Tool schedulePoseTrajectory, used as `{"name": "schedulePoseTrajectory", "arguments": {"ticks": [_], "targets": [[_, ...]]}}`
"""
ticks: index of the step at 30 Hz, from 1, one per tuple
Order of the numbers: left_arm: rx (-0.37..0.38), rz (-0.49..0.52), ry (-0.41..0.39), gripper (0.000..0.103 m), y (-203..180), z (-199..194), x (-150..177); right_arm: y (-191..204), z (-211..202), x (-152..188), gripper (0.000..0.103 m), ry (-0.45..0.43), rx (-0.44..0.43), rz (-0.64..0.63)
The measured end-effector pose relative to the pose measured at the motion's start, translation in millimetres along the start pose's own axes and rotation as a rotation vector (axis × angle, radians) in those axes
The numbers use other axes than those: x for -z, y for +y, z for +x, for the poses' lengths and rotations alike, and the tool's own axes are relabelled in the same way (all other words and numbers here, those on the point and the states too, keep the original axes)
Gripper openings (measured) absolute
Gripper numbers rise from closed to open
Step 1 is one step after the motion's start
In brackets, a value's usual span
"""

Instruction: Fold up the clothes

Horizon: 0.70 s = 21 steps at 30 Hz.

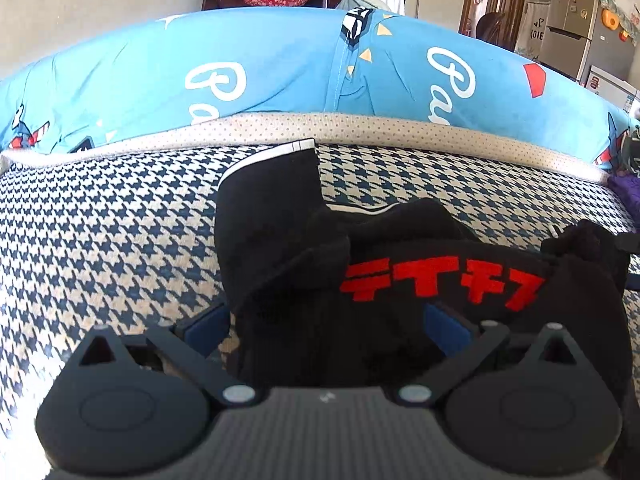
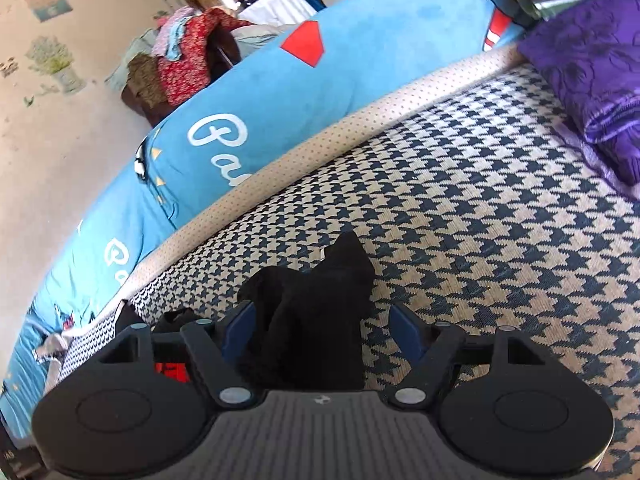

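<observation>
Houndstooth bed (image 2: 500,240); right hand-held gripper (image 2: 320,334) tilted down, agape.

blk garment (image 1: 280,208) w/ red print, blue-beige houndstooth cover (image 1: 100,232)

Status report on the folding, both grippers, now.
Left gripper open, black garment with red lettering bunched between pads. Right gripper open, black cloth between pads, not pinched. Garment on houndstooth bed cover. Nothing in the way.
</observation>
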<state>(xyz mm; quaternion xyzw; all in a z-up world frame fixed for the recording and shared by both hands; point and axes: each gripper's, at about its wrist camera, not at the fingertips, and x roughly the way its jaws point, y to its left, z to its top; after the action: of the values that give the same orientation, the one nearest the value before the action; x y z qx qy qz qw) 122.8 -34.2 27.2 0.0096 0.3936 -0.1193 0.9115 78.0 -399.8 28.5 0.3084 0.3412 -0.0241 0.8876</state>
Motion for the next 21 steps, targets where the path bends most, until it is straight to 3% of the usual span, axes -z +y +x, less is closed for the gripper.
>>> {"name": "schedulePoseTrajectory", "arguments": {"ticks": [4,8,11,13,15,17,20,21], "targets": [[-0.016,0.028,-0.019,0.103,-6,2,1,-7,23,-6,0.078,0.044,-0.016,0.089],[-0.02,0.011,0.016,0.103,-6,9,1,-11,45,-7,0.082,0.089,-0.046,0.174],[-0.027,-0.01,0.049,0.103,-2,15,3,-9,53,-6,0.09,0.08,-0.064,0.185],[-0.024,-0.028,0.066,0.103,1,18,4,-4,57,-6,0.089,0.078,-0.077,0.162],[-0.019,-0.044,0.077,0.103,3,21,5,1,62,-5,0.079,0.089,-0.102,0.141],[-0.018,-0.051,0.08,0.103,5,22,5,5,68,-4,0.052,0.105,-0.125,0.126],[-0.019,-0.049,0.08,0.103,4,22,6,12,70,-4,0.031,0.098,-0.135,0.094],[-0.02,-0.045,0.079,0.103,3,22,6,16,69,-4,0.028,0.082,-0.134,0.065]]}}
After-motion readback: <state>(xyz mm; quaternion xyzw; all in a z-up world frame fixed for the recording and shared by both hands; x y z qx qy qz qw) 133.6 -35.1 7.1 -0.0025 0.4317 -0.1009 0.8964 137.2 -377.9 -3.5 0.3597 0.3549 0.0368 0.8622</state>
